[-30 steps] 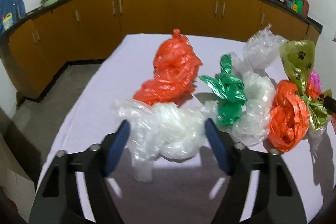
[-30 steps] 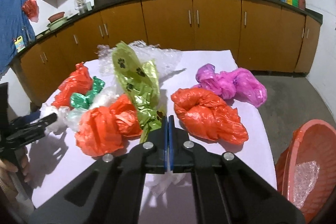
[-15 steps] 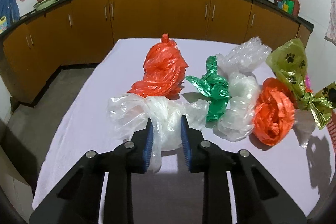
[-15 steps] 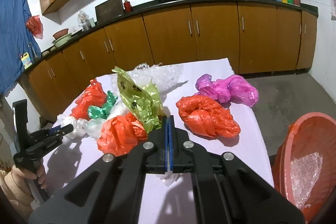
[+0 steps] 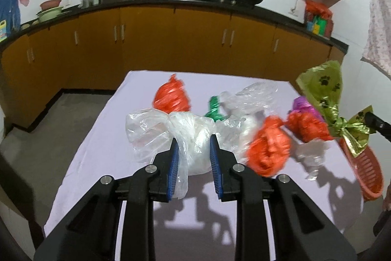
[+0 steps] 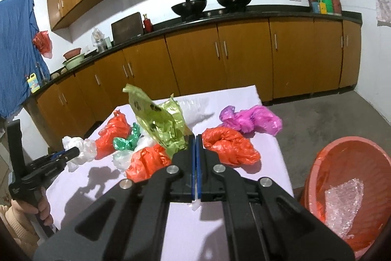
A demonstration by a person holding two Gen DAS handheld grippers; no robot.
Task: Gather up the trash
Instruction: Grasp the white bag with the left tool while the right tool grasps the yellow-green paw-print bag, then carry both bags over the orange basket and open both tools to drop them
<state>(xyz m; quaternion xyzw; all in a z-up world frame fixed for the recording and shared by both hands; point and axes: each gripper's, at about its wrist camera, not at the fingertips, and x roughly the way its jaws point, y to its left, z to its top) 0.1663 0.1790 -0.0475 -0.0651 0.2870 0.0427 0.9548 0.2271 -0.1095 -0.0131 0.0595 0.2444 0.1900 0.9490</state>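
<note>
My left gripper [image 5: 193, 146] is shut on a clear white plastic bag [image 5: 171, 133] and holds it above the lilac table [image 5: 102, 146]; it also shows in the right wrist view [image 6: 78, 151]. My right gripper [image 6: 196, 138] is shut on a green paw-print bag [image 6: 161, 121], lifted off the table; it hangs at the right of the left wrist view [image 5: 327, 94]. Orange bags [image 6: 229, 148] [image 6: 149, 160] [image 6: 114, 133], a dark green bag [image 6: 127, 141] and a pink bag [image 6: 251, 119] lie on the table.
A red basket [image 6: 325, 163] with bubble wrap inside [image 6: 344, 202] stands off the table's right edge. More clear plastic [image 5: 254, 94] lies at the table's back. Kitchen cabinets [image 6: 220, 58] run behind the table.
My left gripper closed on the clear white bag and raised it off the table. My right gripper lifted the green paw-print bag higher. Both cameras rose.
</note>
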